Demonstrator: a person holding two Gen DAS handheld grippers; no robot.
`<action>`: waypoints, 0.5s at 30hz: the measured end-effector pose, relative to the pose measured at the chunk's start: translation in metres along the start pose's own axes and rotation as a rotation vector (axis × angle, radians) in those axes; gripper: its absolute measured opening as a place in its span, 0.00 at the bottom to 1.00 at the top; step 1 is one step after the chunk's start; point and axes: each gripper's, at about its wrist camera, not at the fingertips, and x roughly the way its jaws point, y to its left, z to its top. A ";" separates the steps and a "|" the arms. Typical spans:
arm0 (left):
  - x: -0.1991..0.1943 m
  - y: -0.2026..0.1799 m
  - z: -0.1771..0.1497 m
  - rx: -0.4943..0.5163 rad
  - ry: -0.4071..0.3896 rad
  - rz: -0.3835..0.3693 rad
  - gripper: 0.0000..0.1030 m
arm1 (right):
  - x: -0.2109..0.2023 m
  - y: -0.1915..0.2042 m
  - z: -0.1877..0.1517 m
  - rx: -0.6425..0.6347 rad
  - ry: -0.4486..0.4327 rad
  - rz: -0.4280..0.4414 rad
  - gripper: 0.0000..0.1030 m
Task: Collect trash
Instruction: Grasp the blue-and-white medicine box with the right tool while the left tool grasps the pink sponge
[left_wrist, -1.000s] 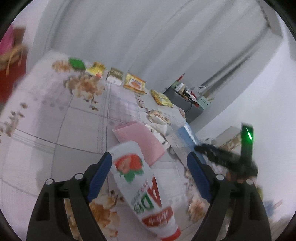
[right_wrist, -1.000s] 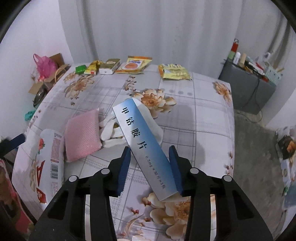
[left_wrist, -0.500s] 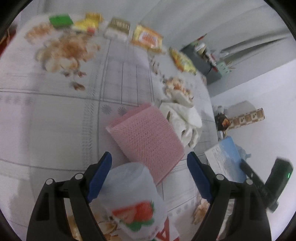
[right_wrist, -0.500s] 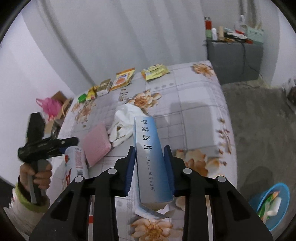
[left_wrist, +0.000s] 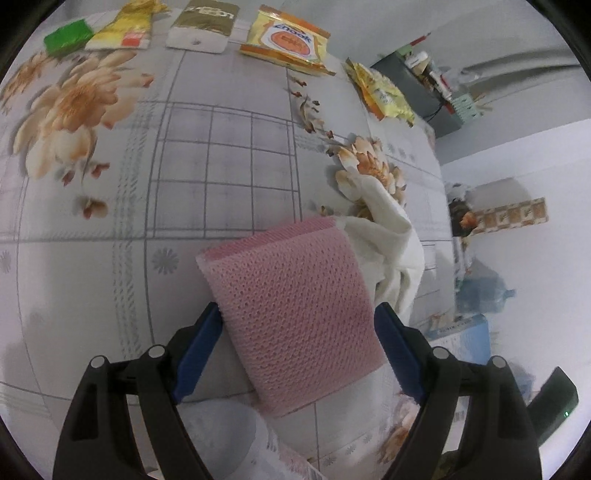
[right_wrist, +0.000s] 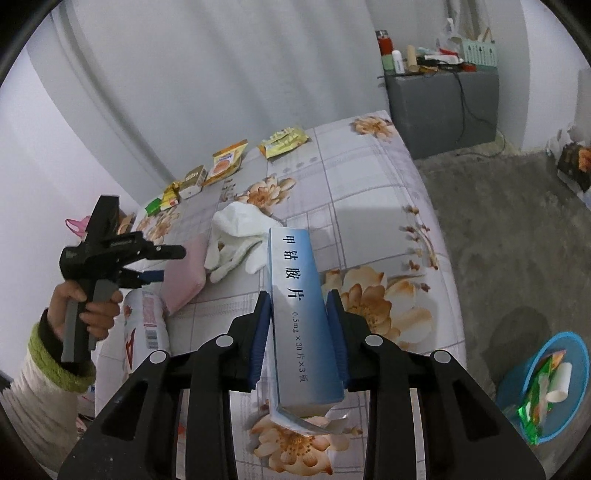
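A pink mesh scouring pad (left_wrist: 288, 266) lies flat on the flowered tablecloth (left_wrist: 110, 221). My left gripper (left_wrist: 297, 312) points down at it, and the pad sits between the jaws, which are wide and still opening. In the right wrist view a hand holds that left gripper (right_wrist: 173, 264) beside the pink pad (right_wrist: 184, 273). My right gripper (right_wrist: 299, 295) is shut on a long blue-and-white medicine box (right_wrist: 295, 266), held in the air over the table's near edge. A white strawberry-printed package (right_wrist: 147, 325) lies just behind the left gripper.
White cloth gloves (left_wrist: 391, 251) touch the pad's right side. Several snack wrappers (left_wrist: 284, 37) and a green packet (left_wrist: 68, 35) line the table's far edge. A blue bin (right_wrist: 506, 391) holding wrappers stands on the grey carpet at lower right. A grey cabinet (right_wrist: 439, 107) is beyond.
My left gripper went forward off the strawberry package and tipped down over the pink pad. The right gripper rolled with the box and narrowed on it; the bin came into view.
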 end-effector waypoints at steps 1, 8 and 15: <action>0.002 -0.004 0.002 0.006 0.008 0.027 0.82 | 0.000 0.000 -0.002 0.003 0.002 0.002 0.28; 0.012 -0.025 0.009 0.064 0.042 0.173 0.84 | 0.000 0.001 -0.006 0.009 0.001 0.004 0.28; 0.022 -0.042 0.007 0.187 0.011 0.311 0.85 | -0.001 0.008 -0.007 -0.021 -0.014 -0.034 0.28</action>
